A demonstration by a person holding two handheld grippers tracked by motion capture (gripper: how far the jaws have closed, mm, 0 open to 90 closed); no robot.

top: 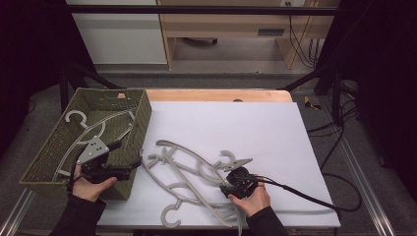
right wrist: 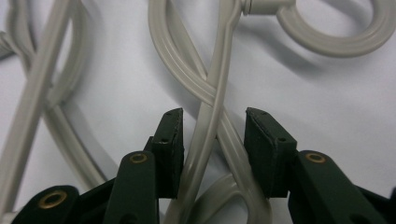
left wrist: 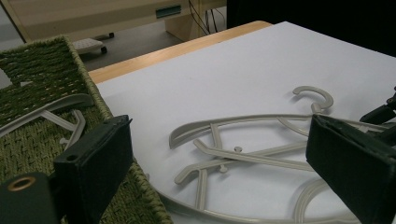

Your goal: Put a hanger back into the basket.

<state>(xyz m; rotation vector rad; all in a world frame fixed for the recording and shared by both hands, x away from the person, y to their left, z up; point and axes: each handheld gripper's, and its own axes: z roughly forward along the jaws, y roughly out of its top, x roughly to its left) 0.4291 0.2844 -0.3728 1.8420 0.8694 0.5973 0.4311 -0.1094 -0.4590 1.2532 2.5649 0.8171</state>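
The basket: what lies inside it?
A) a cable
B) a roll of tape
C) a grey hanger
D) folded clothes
C: a grey hanger lies in the green woven basket; the other hangers lie on the white sheet.

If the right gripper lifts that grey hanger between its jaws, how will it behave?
The hanger looks like thin moulded plastic, so probably light and fairly stiff. Its smooth, narrow bar may slip or swing between the jaws of the right gripper. It crosses other hangers, so it could snag and drag them.
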